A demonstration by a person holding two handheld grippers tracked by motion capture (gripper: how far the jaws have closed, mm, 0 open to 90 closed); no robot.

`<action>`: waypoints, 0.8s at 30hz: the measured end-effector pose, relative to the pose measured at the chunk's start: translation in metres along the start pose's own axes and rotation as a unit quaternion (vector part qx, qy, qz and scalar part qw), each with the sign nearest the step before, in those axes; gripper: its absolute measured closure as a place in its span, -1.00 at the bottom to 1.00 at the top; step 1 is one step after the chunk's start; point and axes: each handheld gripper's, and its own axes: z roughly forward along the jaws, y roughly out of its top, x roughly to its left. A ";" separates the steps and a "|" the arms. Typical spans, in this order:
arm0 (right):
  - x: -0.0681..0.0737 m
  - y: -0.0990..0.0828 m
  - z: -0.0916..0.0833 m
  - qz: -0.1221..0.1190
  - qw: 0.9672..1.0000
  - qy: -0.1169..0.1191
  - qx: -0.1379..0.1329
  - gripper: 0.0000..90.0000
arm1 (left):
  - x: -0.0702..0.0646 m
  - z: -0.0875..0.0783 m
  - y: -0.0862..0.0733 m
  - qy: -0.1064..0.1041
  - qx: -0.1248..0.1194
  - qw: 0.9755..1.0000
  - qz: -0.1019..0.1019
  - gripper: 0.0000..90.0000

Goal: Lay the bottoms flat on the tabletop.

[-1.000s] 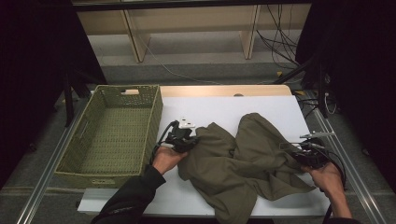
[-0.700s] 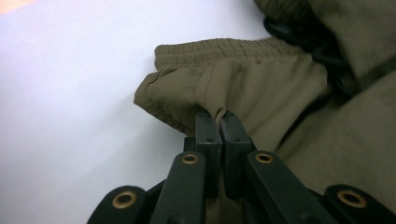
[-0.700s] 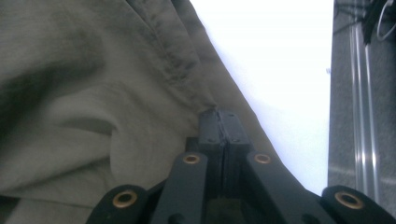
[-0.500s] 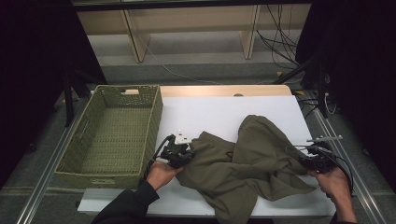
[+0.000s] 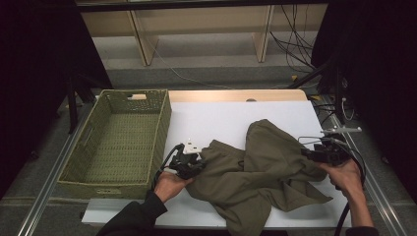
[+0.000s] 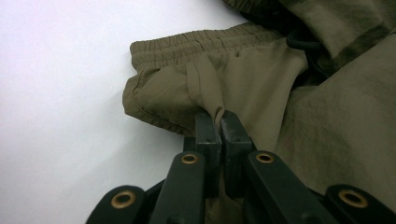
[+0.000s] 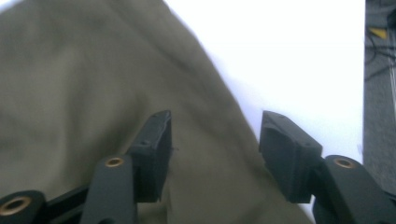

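Observation:
An olive-green garment [image 5: 260, 167] with an elastic waistband [image 6: 187, 44] lies crumpled on the white table [image 5: 216, 118]. My left gripper [image 5: 193, 163] sits at the garment's left edge and is shut on a pinched fold of the cloth [image 6: 212, 95]. At the garment's right edge is my right gripper [image 5: 309, 153]; its jaws have just been opening and stand apart [image 7: 215, 135] above the cloth, with nothing pressed between them.
A woven green basket [image 5: 118, 142] stands at the table's left, its inside bare. Cables [image 5: 305, 49] trail over the floor behind and to the right of the table. A wooden strip [image 5: 236, 95] runs along the table's far edge.
My right gripper has let go of the garment's right edge and its jaws have spread. My left gripper pulled its fold slightly towards me, then kept still.

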 end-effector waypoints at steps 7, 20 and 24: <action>0.004 0.032 0.025 -0.012 1.000 0.009 0.005 -0.18 | 0.001 0.001 0.000 -0.001 0.000 1.000 0.000 0.93; 0.003 0.051 0.061 -0.009 0.999 0.034 0.027 -0.22 | -0.001 0.001 0.001 -0.005 -0.003 1.000 0.003 0.93; 0.003 0.052 0.074 -0.014 0.997 0.049 0.052 -0.15 | 0.000 0.002 0.001 -0.004 -0.001 1.000 0.003 0.93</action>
